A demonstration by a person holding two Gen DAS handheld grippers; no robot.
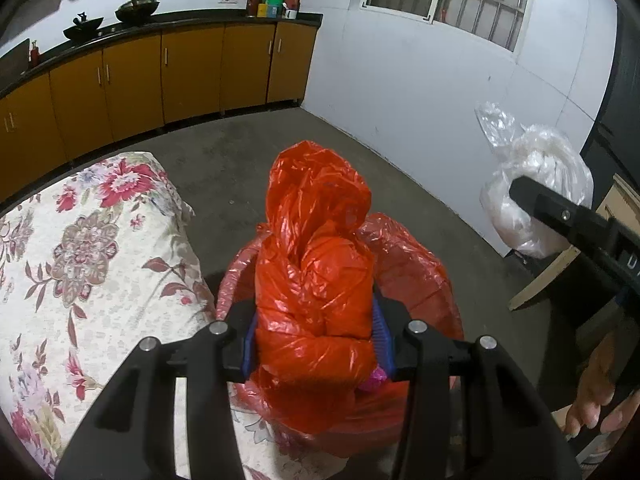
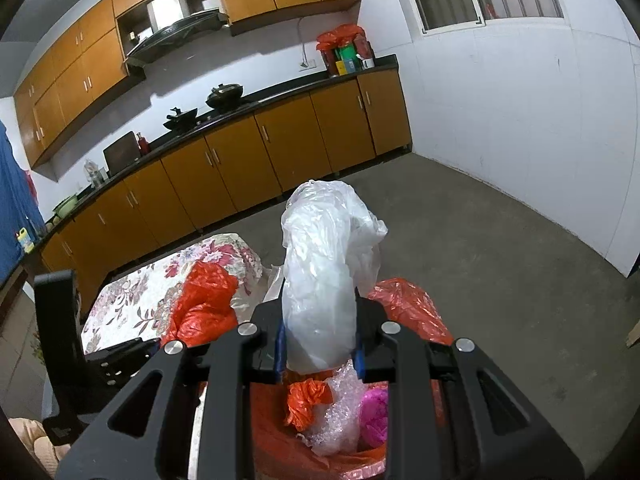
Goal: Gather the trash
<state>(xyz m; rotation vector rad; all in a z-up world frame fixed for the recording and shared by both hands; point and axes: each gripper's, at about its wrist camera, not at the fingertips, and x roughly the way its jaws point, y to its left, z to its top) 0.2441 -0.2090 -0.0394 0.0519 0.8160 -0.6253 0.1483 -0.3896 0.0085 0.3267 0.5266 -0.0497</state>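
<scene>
My left gripper (image 1: 316, 344) is shut on a crumpled red plastic bag (image 1: 316, 248) and holds it above a bin lined with a red bag (image 1: 416, 276). My right gripper (image 2: 320, 344) is shut on a crumpled clear plastic bag (image 2: 324, 264) and holds it over the same red-lined bin (image 2: 404, 304). Inside the bin lie a red scrap (image 2: 304, 400), bubble wrap (image 2: 340, 412) and a pink wad (image 2: 374, 412). The right gripper with its clear bag (image 1: 536, 184) shows at the right of the left wrist view. The left gripper's red bag (image 2: 204, 300) shows at the left of the right wrist view.
A table with a floral cloth (image 1: 72, 264) stands left of the bin. Orange cabinets under a dark counter (image 2: 280, 148) line the far wall, with woks on top. A white wall with a barred window (image 1: 452, 0) is at the right. Bare concrete floor (image 2: 500, 260) lies beyond.
</scene>
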